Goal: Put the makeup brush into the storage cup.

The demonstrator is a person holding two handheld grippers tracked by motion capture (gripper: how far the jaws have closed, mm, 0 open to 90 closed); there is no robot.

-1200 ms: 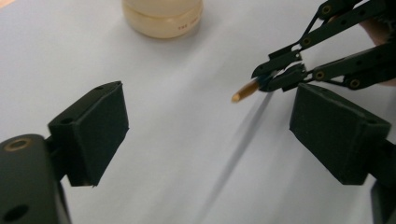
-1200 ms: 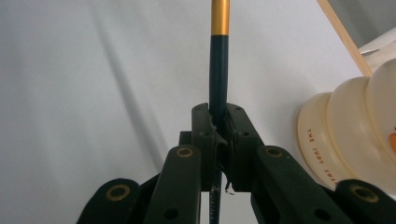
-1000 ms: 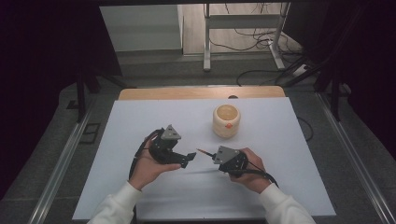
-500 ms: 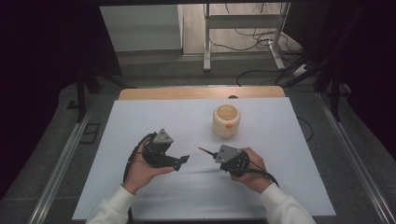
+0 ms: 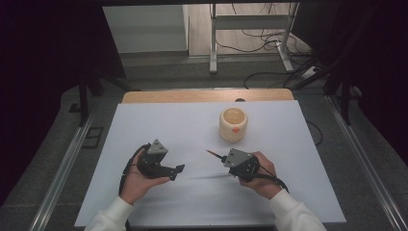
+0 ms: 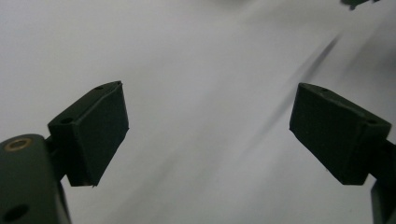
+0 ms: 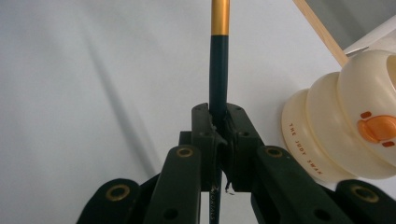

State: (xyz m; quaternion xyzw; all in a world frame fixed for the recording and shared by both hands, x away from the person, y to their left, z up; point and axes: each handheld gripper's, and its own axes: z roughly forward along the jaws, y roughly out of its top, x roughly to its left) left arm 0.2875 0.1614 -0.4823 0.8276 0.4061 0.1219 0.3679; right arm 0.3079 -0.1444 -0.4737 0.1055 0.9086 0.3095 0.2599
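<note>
My right gripper (image 5: 226,159) (image 7: 219,119) is shut on a dark green pencil (image 5: 213,153) (image 7: 219,60) with a gold band, which sticks out past the jaws toward the upper left in the high view. A cream ribbed cup (image 5: 233,124) (image 7: 348,130) with an orange mark stands upright just beyond and to the right of that gripper. My left gripper (image 5: 179,169) (image 6: 208,126) lies low over the white table (image 5: 144,125), left of the pencil tip and apart from it. Its jaws stand wide open with nothing between them.
A wooden strip (image 5: 207,95) runs along the table's far edge. Metal rails (image 5: 67,159) flank the table on both sides. Cables and a stand's legs (image 5: 250,43) lie on the floor behind.
My left gripper has drawn back to the left and sunk toward the table, away from the pencil tip. The right gripper and pencil have stayed put.
</note>
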